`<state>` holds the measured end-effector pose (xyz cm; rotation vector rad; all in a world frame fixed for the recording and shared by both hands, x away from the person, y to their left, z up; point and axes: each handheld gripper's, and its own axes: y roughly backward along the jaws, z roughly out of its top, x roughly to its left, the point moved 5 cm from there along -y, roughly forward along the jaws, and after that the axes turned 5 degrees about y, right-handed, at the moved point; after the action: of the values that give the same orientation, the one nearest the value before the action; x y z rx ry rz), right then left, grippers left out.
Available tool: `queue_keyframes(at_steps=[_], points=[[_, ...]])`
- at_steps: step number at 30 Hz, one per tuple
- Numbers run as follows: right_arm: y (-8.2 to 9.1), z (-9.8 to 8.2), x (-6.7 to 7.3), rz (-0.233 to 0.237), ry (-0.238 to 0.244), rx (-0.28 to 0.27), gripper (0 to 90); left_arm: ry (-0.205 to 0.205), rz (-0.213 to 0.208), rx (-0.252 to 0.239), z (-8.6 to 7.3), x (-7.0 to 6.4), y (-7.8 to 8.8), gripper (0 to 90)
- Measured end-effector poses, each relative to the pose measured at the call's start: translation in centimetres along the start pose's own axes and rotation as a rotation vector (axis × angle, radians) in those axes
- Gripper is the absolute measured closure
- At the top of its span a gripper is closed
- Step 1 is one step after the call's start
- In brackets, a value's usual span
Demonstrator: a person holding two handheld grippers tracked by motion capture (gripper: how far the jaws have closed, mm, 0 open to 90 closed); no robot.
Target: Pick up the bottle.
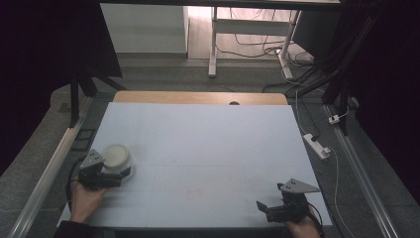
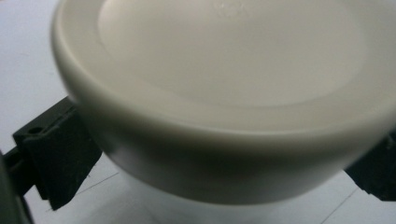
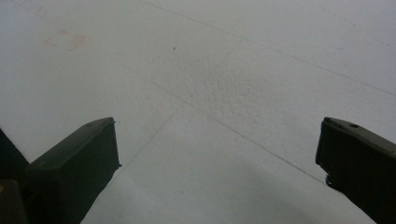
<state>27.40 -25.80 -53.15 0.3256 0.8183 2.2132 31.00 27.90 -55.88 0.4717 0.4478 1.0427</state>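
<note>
A cream-white round bowl (image 1: 116, 155) sits at the near left of the pale table (image 1: 208, 139). My left gripper (image 1: 119, 171) is shut on it from the near side. In the left gripper view the bowl (image 2: 224, 79) is very close, and my left gripper (image 2: 224, 172) has a black jaw pressed against each side under the wide rounded rim. My right gripper (image 1: 263, 206) hovers low over the near right of the table and stands open. In the right gripper view its jaws are wide apart, with bare table (image 3: 210, 93) between the fingers of my right gripper (image 3: 217, 144).
A wooden strip (image 1: 198, 97) runs along the table's far edge. A white power strip (image 1: 317, 145) and cables lie on the floor to the right. A white desk frame (image 1: 247, 34) stands beyond the table. Metal rails run along both sides.
</note>
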Motion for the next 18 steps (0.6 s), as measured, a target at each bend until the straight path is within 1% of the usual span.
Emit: queue_keyframes(at_steps=[2,5,8,10,12,13,18], points=[[0.01,0.0,0.03,0.001,0.002,0.0,0.0,-0.002,-0.007,0.007,-0.03,-0.05,-0.1,0.0],[0.01,0.0,0.04,0.001,0.004,0.0,0.0,0.001,-0.012,0.001,0.06,-0.01,-0.05,0.0],[0.01,-0.01,0.06,0.001,0.005,0.002,0.0,-0.007,-0.005,0.017,-0.08,0.12,-0.15,1.8],[0.02,-0.01,0.06,0.0,0.007,0.003,0.0,-0.004,0.002,0.021,-0.11,0.17,-0.22,3.2],[0.01,-0.01,0.07,0.0,0.009,0.003,0.0,-0.006,-0.005,0.015,-0.05,0.13,-0.19,5.4],[0.01,-0.01,0.07,0.0,0.009,0.003,0.0,-0.012,-0.002,0.016,-0.04,0.11,-0.2,6.3],[-0.01,-0.01,0.09,0.0,0.01,0.005,0.0,-0.014,-0.007,0.007,-0.06,0.17,-0.24,6.7]])
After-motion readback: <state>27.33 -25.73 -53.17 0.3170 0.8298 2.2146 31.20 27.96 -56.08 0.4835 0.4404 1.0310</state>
